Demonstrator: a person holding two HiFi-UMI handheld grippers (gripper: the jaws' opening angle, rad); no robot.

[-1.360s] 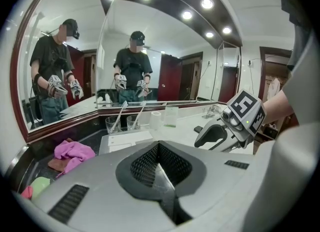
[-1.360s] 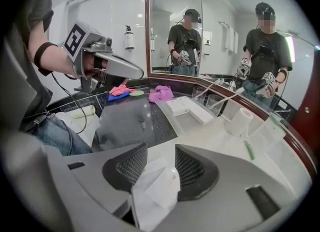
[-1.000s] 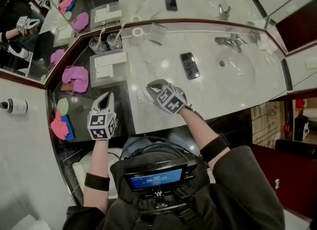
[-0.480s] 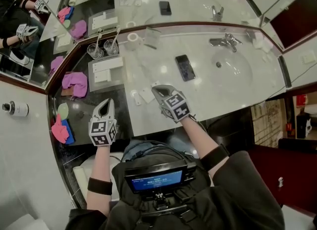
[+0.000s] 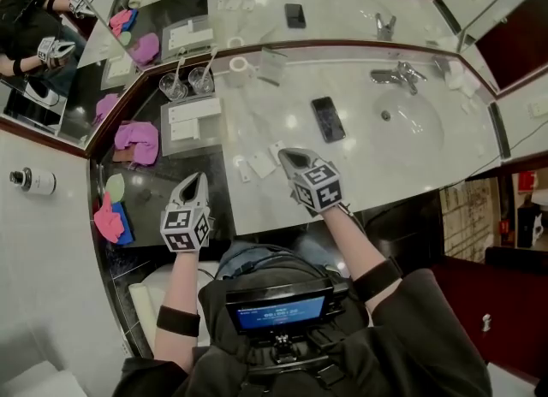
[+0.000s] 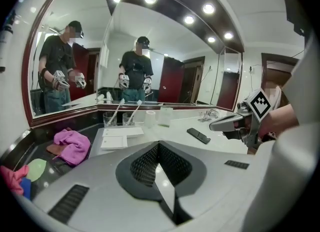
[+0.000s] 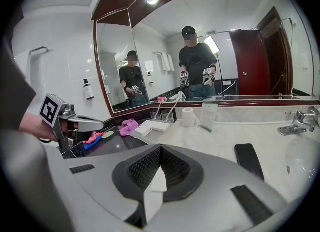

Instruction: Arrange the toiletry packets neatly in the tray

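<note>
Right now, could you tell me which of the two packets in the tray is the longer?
The far packet, nearest the glasses; the near packet is shorter.

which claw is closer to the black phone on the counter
Right. The right claw hangs just short of the phone, slightly left; the left claw is far off left over the dark counter.

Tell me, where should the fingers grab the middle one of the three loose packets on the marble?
Probably from straight above, pinching across its narrower width. The packet lies flat on the counter and looks thin, so it offers no upright side to hold. Only its opposite edges can be caught. The other two packets lie close but apart from it, which leaves some room to come down.
</note>
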